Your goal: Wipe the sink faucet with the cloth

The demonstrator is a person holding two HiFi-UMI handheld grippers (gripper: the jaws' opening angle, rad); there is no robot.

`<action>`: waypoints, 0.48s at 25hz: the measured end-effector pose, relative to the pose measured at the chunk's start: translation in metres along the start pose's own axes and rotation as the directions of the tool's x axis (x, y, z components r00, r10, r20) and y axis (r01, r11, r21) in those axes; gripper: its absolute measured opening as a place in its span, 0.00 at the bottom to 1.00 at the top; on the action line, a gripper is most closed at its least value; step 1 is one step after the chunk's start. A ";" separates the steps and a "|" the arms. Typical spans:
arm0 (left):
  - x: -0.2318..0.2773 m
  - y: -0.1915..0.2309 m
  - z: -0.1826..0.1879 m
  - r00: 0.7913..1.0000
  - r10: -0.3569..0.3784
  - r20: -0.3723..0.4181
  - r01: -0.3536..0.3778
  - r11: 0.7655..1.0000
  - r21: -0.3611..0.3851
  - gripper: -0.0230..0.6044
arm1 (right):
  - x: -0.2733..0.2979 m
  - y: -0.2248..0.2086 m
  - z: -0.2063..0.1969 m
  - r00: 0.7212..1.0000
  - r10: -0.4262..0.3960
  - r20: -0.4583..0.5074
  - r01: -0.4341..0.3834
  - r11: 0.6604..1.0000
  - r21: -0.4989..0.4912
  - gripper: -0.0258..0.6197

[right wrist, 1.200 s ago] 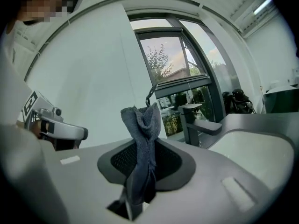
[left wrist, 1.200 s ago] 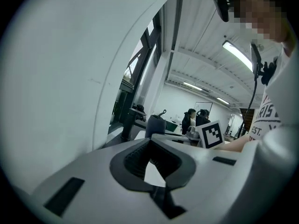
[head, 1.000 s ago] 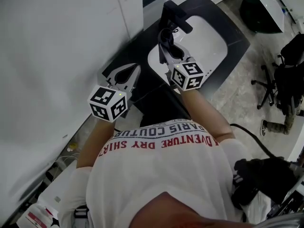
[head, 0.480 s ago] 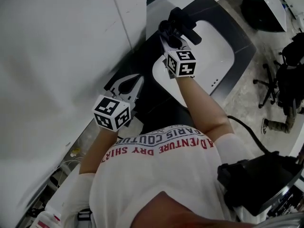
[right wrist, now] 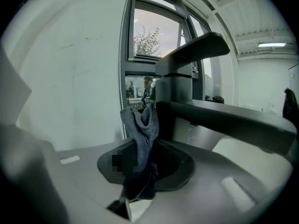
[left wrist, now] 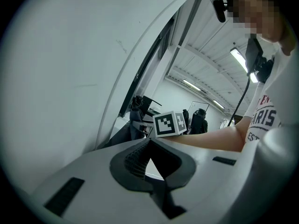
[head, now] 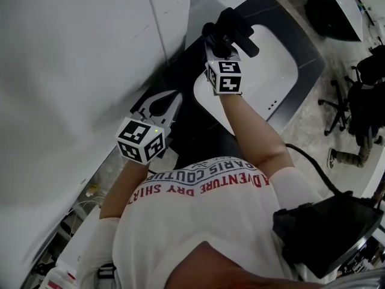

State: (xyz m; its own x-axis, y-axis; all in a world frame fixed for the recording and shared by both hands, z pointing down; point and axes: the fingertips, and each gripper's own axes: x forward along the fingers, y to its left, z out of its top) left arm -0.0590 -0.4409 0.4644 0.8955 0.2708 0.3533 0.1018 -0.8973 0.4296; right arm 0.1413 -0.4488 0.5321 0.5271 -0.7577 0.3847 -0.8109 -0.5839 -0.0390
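The black faucet (head: 233,30) stands at the far edge of the white sink basin (head: 271,65). My right gripper (head: 215,46) reaches up to the faucet's left side. It is shut on a grey-blue cloth (right wrist: 142,125). In the right gripper view the cloth sticks up from the right gripper (right wrist: 141,146) right beside the faucet body (right wrist: 180,85), under its lever. The spout (right wrist: 233,120) runs out to the right. My left gripper (head: 163,104) hovers over the dark counter left of the sink. The left gripper (left wrist: 149,143) is shut with nothing in it.
A white wall (head: 78,59) runs close along the left. The dark countertop (head: 301,56) surrounds the basin. A window (right wrist: 154,41) lies behind the faucet. An office chair (head: 343,110) and a black bag (head: 325,227) are on the right.
My right gripper has moved away from me along the basin's left edge, carrying the cloth up to the faucet. The left gripper has barely shifted.
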 end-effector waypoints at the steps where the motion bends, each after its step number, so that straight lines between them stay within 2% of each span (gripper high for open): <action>1: -0.001 0.001 -0.001 1.000 0.002 0.000 -0.002 1.000 -0.002 0.04 | 0.000 -0.002 -0.001 1.000 -0.010 -0.003 0.010 1.000 -0.003 0.16; 12: -0.006 0.004 -0.003 1.000 0.010 0.001 -0.010 1.000 -0.016 0.04 | -0.001 -0.014 -0.012 0.996 -0.080 -0.049 0.077 0.996 -0.052 0.16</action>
State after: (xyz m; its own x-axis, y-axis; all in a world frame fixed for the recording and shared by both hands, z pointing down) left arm -0.0655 -0.4451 0.4664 0.8967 0.2613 0.3573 0.0855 -0.8942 0.4394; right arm 0.1493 -0.4364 0.5432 0.5770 -0.6934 0.4316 -0.7798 -0.6249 0.0385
